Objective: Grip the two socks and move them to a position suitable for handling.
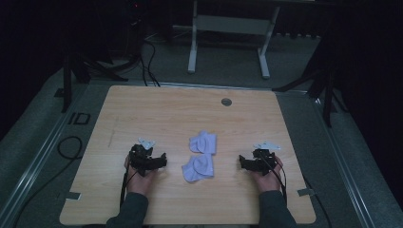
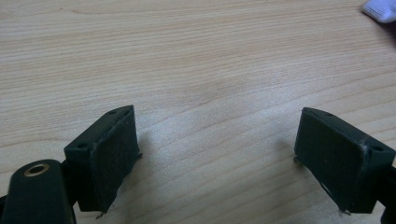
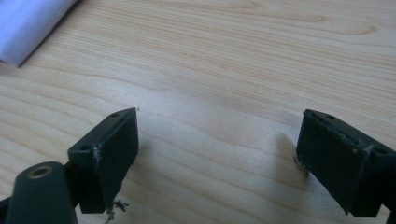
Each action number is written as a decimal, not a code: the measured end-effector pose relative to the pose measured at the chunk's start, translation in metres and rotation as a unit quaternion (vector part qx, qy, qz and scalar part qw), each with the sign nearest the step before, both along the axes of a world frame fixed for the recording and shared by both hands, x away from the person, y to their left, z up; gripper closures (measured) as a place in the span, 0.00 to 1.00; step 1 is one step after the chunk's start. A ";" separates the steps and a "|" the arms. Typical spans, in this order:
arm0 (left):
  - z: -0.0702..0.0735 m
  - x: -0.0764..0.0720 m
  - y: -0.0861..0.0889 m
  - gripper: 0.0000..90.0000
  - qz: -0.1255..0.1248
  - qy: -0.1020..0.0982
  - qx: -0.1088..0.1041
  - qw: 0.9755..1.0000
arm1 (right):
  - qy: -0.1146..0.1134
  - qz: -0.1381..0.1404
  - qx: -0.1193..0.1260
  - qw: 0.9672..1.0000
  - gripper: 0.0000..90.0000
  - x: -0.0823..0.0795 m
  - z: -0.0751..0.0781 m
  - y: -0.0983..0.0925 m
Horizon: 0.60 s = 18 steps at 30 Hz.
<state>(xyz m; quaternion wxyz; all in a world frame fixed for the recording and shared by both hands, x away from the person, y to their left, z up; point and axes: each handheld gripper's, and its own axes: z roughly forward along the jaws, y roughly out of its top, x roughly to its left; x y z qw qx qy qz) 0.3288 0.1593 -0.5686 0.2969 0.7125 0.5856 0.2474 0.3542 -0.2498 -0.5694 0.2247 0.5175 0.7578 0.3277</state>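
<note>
Currently the wooden counter [image 1: 142, 109] carries two pale lavender socks between the tools. Far sock [image 1: 203, 142] lies ahead and inward of both tools; near sock [image 1: 198, 168] sits level with them, about midway, the two socks touching or nearly so. Left tool [image 1: 148, 159] rests on the counter in the person's left hand [image 1: 139, 179], well apart from the socks to its right, jaws spread wide with bare wood between them. Right tool [image 1: 254, 161], in the right hand [image 1: 267, 179], same: jaws wide, gripping nothing, socks off to its left.
</note>
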 end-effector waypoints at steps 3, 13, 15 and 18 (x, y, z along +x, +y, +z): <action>0.000 0.000 0.000 0.15 0.000 0.000 0.000 1.000 | 0.000 0.002 0.000 1.000 0.14 -0.001 0.000 0.000; 0.000 0.000 0.000 0.15 0.000 0.000 0.000 1.000 | -0.001 0.000 0.000 1.000 0.15 -0.002 0.000 0.001; 0.000 0.000 0.000 0.15 0.000 0.000 0.000 1.000 | -0.001 0.000 0.001 1.000 0.16 -0.003 0.000 0.001; 0.000 0.000 0.000 0.15 0.000 0.000 0.000 1.000 | 0.000 0.003 0.000 1.000 0.17 -0.005 0.000 0.001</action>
